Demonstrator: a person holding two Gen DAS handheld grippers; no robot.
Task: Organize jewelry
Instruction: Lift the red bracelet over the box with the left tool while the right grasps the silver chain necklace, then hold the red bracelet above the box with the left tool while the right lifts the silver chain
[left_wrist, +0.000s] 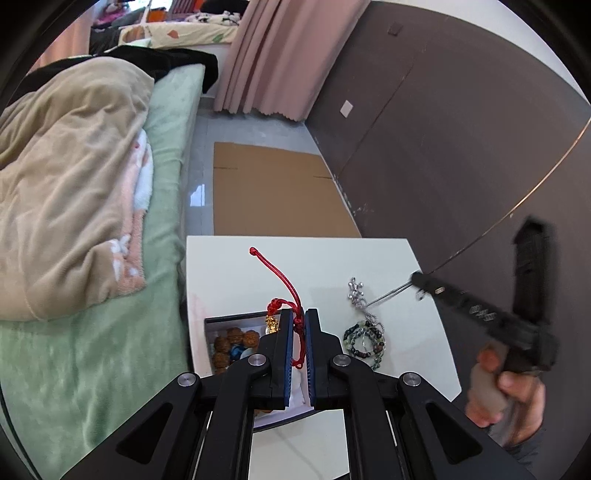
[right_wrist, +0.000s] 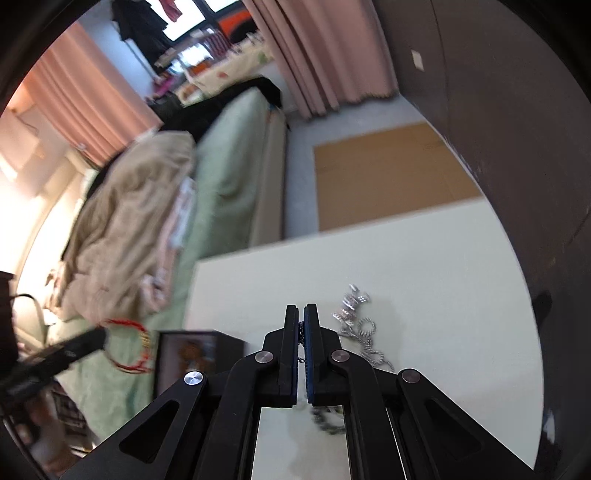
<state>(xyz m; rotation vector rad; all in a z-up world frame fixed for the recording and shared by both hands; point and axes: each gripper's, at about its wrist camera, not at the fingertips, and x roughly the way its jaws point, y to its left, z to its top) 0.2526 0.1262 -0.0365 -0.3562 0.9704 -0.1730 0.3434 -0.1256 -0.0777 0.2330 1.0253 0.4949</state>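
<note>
Red cord bracelet (left_wrist: 293, 295) pinched in my left tongs (left_wrist: 299, 328), silver chain (right_wrist: 364, 334) in my right tongs (right_wrist: 301, 325); either may snag the box (left_wrist: 236, 332) rim at lower centre.

Left gripper (left_wrist: 299, 317): jaws nearly closed, pinching the red cord bracelet (left_wrist: 286, 291).
Red cord bracelet: tail arching up and left over the white table (left_wrist: 317, 258); gold charm (left_wrist: 271, 323) hanging just beside the left finger.
Open box (left_wrist: 221, 321): under the gripper, holding brown beads (left_wrist: 229, 343).
Beaded bracelet (left_wrist: 364, 343): coiled on the table, right of the gripper.
Silver chain (left_wrist: 356, 293): stretched taut toward the right gripper (left_wrist: 419, 282).
Right gripper: blurred, gripped by a hand (left_wrist: 506, 387).
Bed (left_wrist: 92, 332): left of the table.
</note>
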